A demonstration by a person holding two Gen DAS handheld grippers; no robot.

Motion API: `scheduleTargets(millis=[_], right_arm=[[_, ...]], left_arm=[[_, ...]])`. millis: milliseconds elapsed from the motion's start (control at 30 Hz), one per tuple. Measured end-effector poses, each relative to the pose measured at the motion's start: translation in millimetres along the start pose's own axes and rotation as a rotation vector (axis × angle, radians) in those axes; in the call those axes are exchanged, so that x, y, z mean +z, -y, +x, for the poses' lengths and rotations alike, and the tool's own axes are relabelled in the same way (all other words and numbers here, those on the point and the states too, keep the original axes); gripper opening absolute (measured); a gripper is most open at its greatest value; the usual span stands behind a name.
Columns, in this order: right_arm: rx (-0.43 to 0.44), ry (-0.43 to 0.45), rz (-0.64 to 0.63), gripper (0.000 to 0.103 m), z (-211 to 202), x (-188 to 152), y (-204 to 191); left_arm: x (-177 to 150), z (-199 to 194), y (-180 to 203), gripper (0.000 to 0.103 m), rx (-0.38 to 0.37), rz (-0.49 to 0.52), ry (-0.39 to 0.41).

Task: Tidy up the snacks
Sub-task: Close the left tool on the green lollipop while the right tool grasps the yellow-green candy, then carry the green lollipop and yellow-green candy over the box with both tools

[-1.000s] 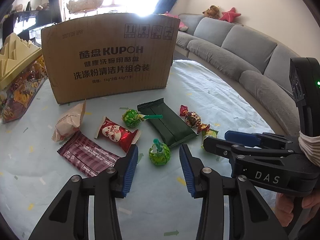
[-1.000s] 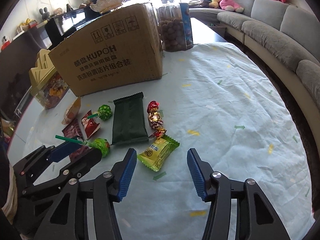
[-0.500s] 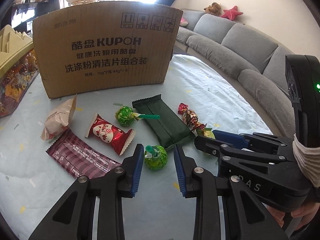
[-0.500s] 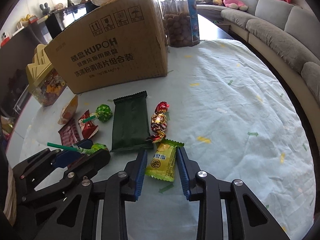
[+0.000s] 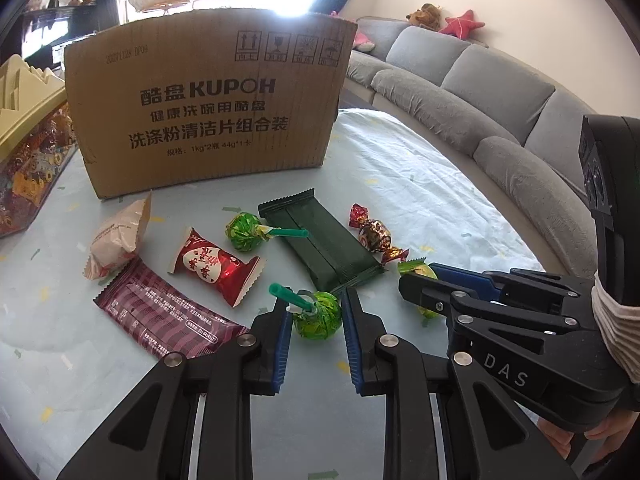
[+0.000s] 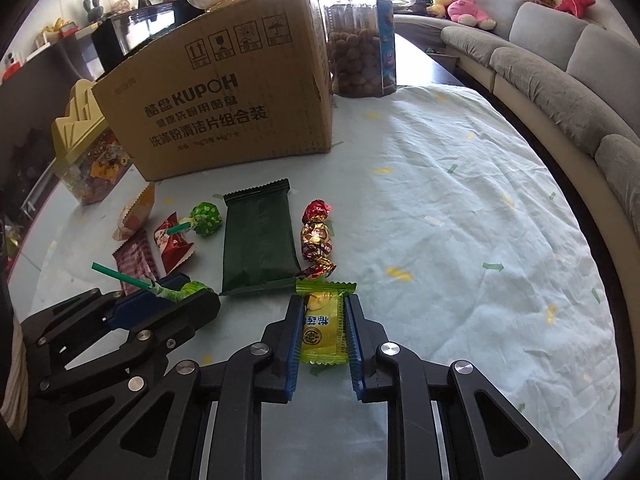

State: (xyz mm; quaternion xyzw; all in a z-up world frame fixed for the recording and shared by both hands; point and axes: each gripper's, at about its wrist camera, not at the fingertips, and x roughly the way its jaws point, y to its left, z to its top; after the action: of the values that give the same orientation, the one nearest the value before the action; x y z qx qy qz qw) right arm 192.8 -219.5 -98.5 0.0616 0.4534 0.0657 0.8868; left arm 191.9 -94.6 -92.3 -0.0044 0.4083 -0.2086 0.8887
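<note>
Left wrist view: the left gripper (image 5: pixel 316 330) has narrowed since a second ago, its blue fingers (image 5: pixel 282 344) now pinching the near green foil lollipop (image 5: pixel 318 314). Two lollipops, counting the far green lollipop (image 5: pixel 244 232), and six wrapped snacks lie on the pale blue worktop (image 5: pixel 420 176) before the brown cardboard box (image 5: pixel 208 112).

Right wrist view: the right gripper (image 6: pixel 322 336), earlier wide, grips the yellow-green candy packet (image 6: pixel 322 328) at the near centre. One grey sofa (image 6: pixel 560 80) curves right.
</note>
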Motion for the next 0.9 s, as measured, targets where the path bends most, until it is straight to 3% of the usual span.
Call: scheduleTargets(millis=[467,900], right_arm=[[0.035,0.062,-0.012,0.021,-40.8,-1.1,-7.4],[0.072,0.149,-0.07,0.021,-70.3,24.4,-29.8]], left_arm=[[2.3,-47.1,2.1,0.025,0.023,-0.009,0.076],[27.6,-87.2,-14.8,0.025,0.109,-0.024,0.185]])
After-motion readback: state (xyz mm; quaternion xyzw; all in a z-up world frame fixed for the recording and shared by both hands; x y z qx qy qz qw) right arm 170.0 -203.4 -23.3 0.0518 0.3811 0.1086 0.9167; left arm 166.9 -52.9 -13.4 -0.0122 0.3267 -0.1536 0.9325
